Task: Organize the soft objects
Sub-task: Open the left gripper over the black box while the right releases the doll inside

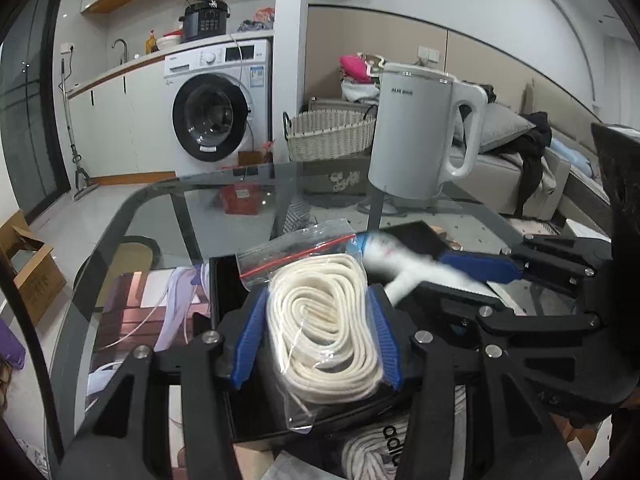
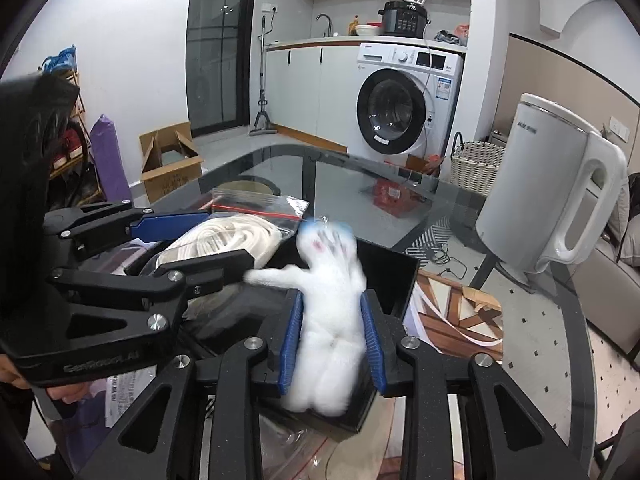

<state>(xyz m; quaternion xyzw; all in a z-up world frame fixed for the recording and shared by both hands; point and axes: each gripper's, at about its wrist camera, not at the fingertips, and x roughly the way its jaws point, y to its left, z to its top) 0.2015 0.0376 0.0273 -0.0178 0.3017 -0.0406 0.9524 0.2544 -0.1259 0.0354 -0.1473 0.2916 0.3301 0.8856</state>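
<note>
Over the black tray [image 2: 404,276], both tools loaded

Left tool [image 1: 320,336] is closed on a bagged rope coil [image 1: 324,328]: light, squashy, with a slick plastic skin likely to slide, so grip across the coil's middle, not the loose zip end. Right tool [image 2: 334,344] pinches a white plush toy [image 2: 332,304] at the waist; very soft, light, limbs flop, image blurred. Tray sits on the glass surface [image 2: 400,208]; both items hang just above or inside it, contact unclear. Kettle [image 2: 536,192] stands apart
</note>
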